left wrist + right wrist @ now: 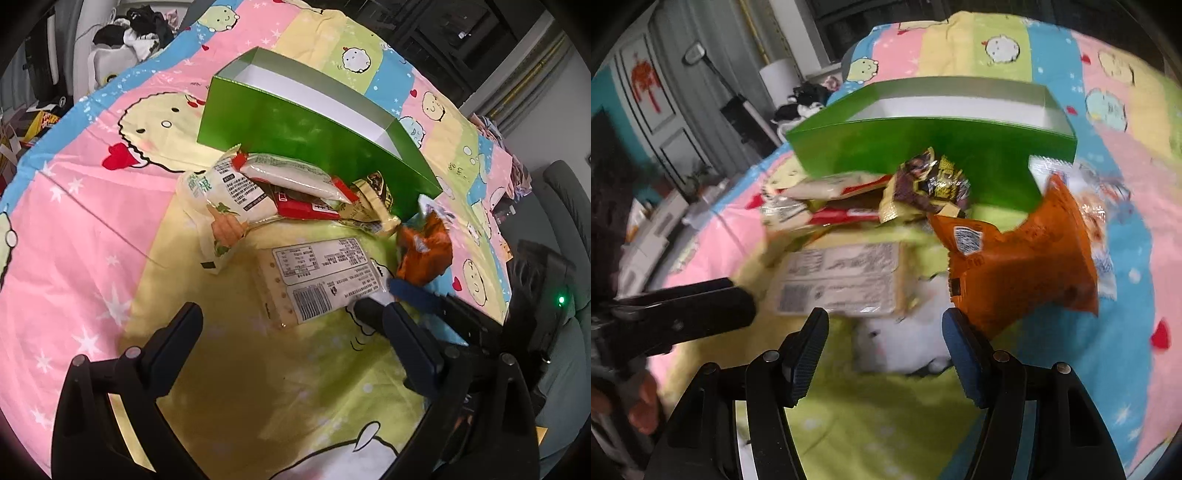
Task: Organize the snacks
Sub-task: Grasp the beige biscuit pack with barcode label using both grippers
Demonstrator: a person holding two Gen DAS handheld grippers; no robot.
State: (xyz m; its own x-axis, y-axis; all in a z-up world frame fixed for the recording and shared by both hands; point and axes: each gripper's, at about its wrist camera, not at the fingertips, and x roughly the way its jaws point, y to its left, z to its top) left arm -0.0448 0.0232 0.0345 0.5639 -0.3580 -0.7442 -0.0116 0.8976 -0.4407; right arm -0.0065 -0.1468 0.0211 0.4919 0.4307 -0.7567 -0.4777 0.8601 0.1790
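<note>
On the patterned bedspread [92,229], both grippers hung apart and empty before the snack pile. Right gripper [882,332] seemingly approached the orange packet [1015,266]; left gripper [291,325] neared the flat label-side packet [317,277]. Next, each needed closing squarely, then lifting into the green box [314,147].

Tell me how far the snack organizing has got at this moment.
Nothing looks done: what shows of the green box interior is bare, and the snack packets lie in a pile in front of it on the bedspread. Neither the left gripper nor the right gripper holds anything; both are open near the flat label-side packet. All packets remain to be sorted.
</note>
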